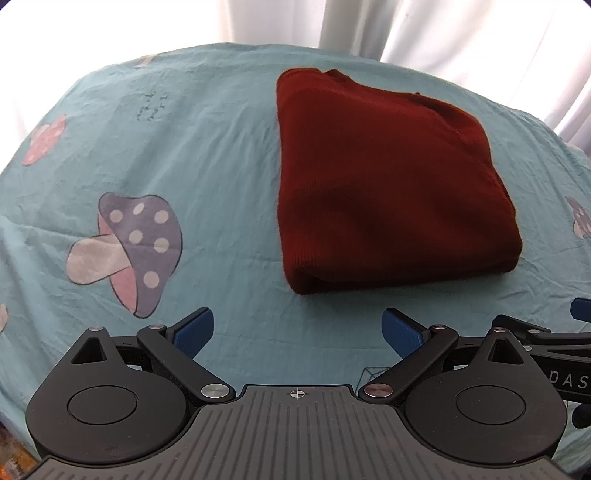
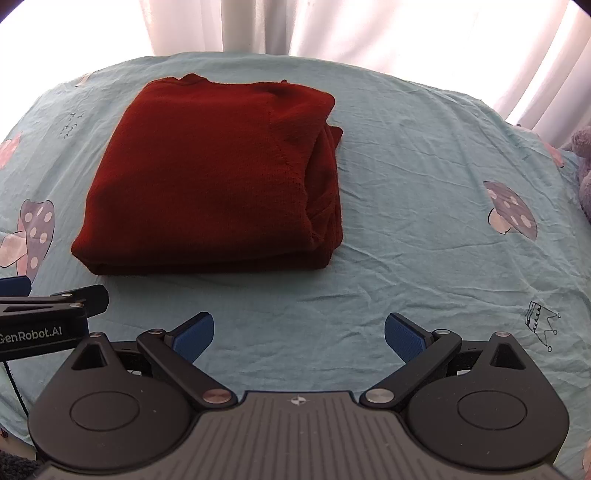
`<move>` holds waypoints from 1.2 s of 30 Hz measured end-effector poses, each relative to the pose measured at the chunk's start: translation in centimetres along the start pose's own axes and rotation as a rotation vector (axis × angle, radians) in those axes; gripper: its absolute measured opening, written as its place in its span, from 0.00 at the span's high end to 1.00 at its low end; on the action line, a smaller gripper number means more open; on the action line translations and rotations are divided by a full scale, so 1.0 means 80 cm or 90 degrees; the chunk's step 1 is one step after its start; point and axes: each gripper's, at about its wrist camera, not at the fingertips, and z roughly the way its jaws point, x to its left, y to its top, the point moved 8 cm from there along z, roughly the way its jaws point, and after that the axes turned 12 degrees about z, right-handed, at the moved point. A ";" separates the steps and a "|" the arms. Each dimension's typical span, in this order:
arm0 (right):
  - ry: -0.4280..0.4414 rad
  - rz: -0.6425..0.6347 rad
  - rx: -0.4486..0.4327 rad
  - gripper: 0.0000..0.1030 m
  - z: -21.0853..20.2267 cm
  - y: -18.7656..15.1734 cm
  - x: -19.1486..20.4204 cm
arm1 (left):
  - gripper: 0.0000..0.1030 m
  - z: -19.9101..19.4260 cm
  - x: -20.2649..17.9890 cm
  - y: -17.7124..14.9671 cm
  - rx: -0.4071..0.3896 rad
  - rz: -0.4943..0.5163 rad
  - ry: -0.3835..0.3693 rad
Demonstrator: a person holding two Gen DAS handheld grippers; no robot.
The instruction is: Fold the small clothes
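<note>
A sheet (image 1: 221, 155), pale teal and printed with spotted mushrooms, covers the whole surface and is creased all over; white curtains (image 2: 332, 26) hang bright behind its far edge. On the sheet lies a dark red sweater (image 2: 207, 173), folded into a thick squarish block, its stacked layers showing along the right side and its near edge a rounded fold. It sits towards the far edge, roughly midway between the sheet's left and right sides. The left gripper (image 1: 297, 330) hovers over the near edge, left of the sweater's near corner, its blue pads (image 1: 194, 332) spread wide with nothing between them. The right gripper (image 2: 299, 334) sits just beside it, also spread wide and empty, apart from the sweater. A purple plush (image 2: 583, 162) shows at the sheet's right edge.
</note>
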 end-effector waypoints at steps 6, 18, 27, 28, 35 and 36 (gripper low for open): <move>-0.001 -0.001 -0.001 0.04 0.000 -0.001 0.000 | 0.02 0.000 0.000 -0.002 0.001 0.001 -0.001; -0.002 -0.002 -0.009 0.04 -0.004 0.000 0.004 | 0.02 0.001 0.000 -0.001 0.000 0.003 -0.005; -0.004 -0.004 -0.011 0.04 -0.005 0.002 0.006 | 0.02 0.002 0.000 0.001 0.001 0.001 -0.009; -0.004 -0.004 -0.011 0.04 -0.005 0.002 0.006 | 0.02 0.002 0.000 0.001 0.000 0.002 -0.010; -0.006 -0.004 -0.014 0.04 -0.006 0.004 0.006 | 0.03 -0.003 -0.004 0.000 -0.018 0.009 -0.013; -0.006 -0.004 -0.014 0.04 -0.006 0.004 0.006 | 0.03 -0.003 -0.004 0.000 -0.018 0.010 -0.013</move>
